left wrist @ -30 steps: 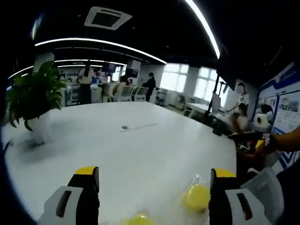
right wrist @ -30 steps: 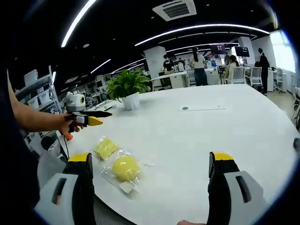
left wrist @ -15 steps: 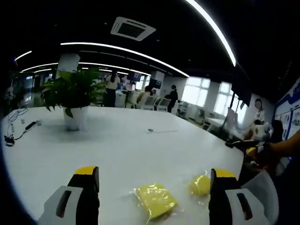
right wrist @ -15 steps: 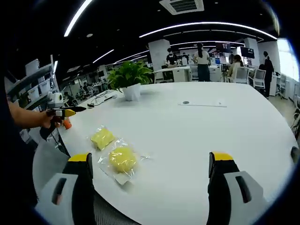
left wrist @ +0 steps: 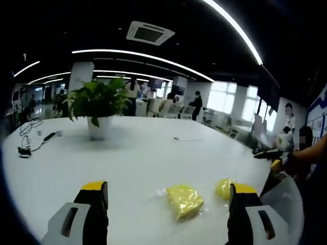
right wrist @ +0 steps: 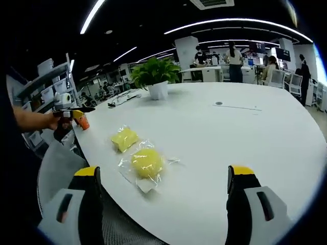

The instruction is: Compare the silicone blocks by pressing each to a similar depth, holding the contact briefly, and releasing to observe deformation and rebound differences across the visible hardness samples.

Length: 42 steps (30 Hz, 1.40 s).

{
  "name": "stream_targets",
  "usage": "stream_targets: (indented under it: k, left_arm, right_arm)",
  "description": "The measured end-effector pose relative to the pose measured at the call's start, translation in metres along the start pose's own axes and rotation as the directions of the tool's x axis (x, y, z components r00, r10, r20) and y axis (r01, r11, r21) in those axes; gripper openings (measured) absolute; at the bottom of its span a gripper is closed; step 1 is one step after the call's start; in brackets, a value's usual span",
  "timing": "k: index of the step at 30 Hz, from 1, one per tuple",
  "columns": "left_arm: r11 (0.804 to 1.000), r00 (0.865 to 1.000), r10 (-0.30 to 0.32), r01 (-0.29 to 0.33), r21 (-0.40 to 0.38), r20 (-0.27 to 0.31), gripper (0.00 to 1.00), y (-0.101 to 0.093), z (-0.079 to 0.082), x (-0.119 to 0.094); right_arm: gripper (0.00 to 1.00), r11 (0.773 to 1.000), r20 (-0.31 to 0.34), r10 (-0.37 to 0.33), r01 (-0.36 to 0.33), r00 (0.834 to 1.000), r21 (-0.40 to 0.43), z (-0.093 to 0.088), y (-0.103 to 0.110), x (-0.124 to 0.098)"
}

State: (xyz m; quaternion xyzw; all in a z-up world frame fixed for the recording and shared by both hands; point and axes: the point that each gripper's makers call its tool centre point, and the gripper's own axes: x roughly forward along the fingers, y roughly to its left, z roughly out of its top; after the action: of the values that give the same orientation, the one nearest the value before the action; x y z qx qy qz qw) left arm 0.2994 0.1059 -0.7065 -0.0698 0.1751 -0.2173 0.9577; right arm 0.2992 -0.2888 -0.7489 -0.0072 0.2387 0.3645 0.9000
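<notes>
Left tongs (left wrist: 163,214) released, jaws wide apart, hovering above the desk (left wrist: 127,163) with nothing between them. Right tongs (right wrist: 163,209) likewise released and empty, poised over the near desk edge. Just beyond the left tongs, two yellow silicone samples in clear wrap: a squarish block (left wrist: 185,199) between the jaws' line of sight, and a rounder block (left wrist: 223,188) beside it, partly hidden by the right-hand jaw. Same pair in the right gripper view: rounder block (right wrist: 146,163) nearer, squarish block (right wrist: 124,138) just behind, close but apart. No pressing begun yet, by the look of it. Probably light and soft, apt to slide on the smooth desk inside slippery film; best pressed from above at the middle of each top face, not pinched at the crinkled wrap edges. Hardness difference impossible to tell from here. Farther off, a potted plant (left wrist: 98,109), cables (left wrist: 30,143) at the left edge, then office desks and people at the back.
</notes>
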Motion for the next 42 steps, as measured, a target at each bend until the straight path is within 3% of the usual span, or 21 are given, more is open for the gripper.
stream_targets:
  k: [3,6,8,16,25,33,38,42]
  left_arm:
    - [1.000,1.000,-0.010,0.011,0.013,-0.012,1.00,0.009,-0.001,-0.009]
    - [0.998,0.998,-0.039,0.042,0.050,-0.051,1.00,0.016,-0.006,-0.017]
    - [0.996,0.996,-0.059,0.063,0.064,-0.071,1.00,0.021,-0.008,-0.022]
    - [0.994,0.989,-0.107,0.107,-0.003,-0.101,1.00,0.026,-0.012,-0.030]
    - [0.995,0.990,-0.090,0.084,-0.059,-0.105,1.00,0.025,-0.018,-0.018]
    - [0.996,0.990,-0.094,0.092,-0.016,-0.108,1.00,0.017,-0.026,-0.003]
    - [0.996,0.988,-0.081,0.077,-0.039,-0.132,1.00,0.016,-0.040,-0.004]
    - [0.996,0.990,-0.073,0.066,-0.062,-0.117,1.00,0.016,-0.039,-0.008]
  right_arm:
    - [0.97,0.997,-0.002,-0.032,0.032,0.999,0.068,0.000,0.002,0.000]
    - [0.97,0.997,-0.008,-0.056,0.057,0.998,0.059,-0.002,0.009,0.002]
    - [0.97,0.994,-0.061,-0.086,0.090,0.994,0.067,-0.011,0.014,0.002]
    - [0.97,0.984,-0.073,-0.139,0.146,0.988,0.101,-0.011,0.027,-0.008]
    - [0.96,0.983,-0.075,-0.115,0.124,0.991,0.132,-0.017,0.014,-0.004]
    - [0.96,0.990,-0.049,-0.090,0.094,0.995,0.103,-0.022,0.003,0.000]
    - [0.96,0.991,-0.040,-0.077,0.081,0.996,0.106,-0.024,0.003,0.004]
    - [0.96,0.995,-0.038,-0.052,0.055,0.998,0.085,-0.022,0.007,0.006]
